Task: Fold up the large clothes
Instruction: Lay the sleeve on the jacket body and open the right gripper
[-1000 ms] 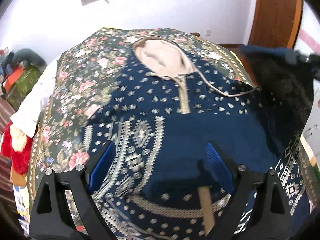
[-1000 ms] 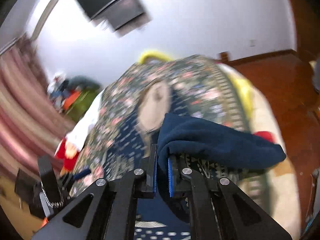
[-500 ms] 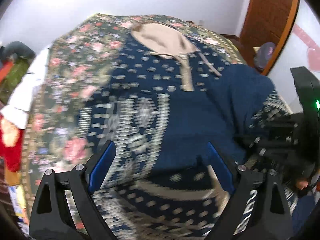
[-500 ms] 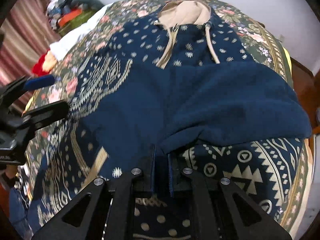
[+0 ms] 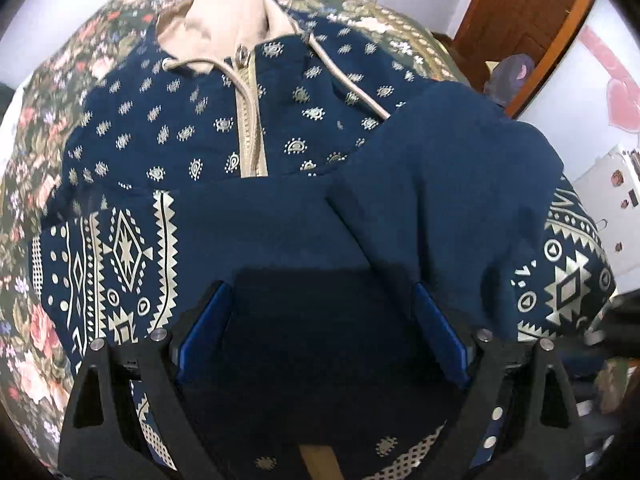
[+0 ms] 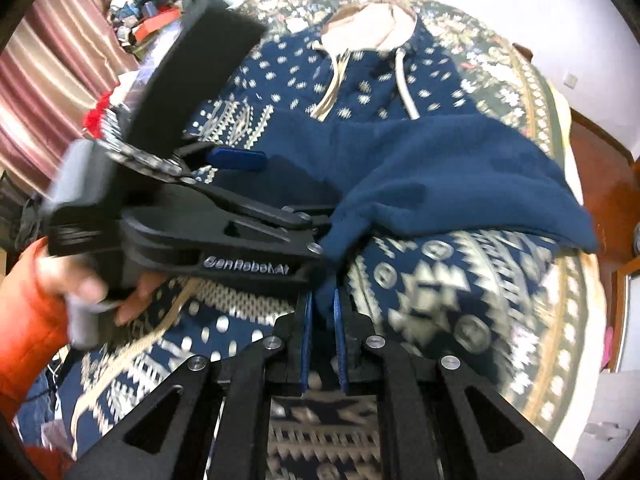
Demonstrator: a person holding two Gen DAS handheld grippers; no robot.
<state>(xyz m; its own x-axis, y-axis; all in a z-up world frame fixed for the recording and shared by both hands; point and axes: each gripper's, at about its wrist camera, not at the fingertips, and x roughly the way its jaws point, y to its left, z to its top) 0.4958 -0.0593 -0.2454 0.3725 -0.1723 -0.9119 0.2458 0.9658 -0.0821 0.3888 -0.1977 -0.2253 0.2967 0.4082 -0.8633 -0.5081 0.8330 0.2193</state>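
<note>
Navy patterned fabric of the hooded sweatshirt [image 5: 192,128] lies spread front-up on the floral bedspread [image 5: 36,128], one sleeve [image 6: 460,176] folded across its body. Your right gripper [image 6: 321,312] has its jaws clamped on that sleeve's cuff. Your left gripper [image 5: 320,320] holds its jaws wide apart over the dark fabric, gripping nothing.

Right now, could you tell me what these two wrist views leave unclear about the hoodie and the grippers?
- Hoodie hem: cut off by the bottom edge and hidden behind the open left gripper, left wrist view.
- Folded sleeve cuff: pinched inside the shut right gripper, right wrist view.
- Hoodie's left side: hidden behind the left gripper's body, right wrist view.
- Pattern near the fingers: motion-blurred, right wrist view.
</note>
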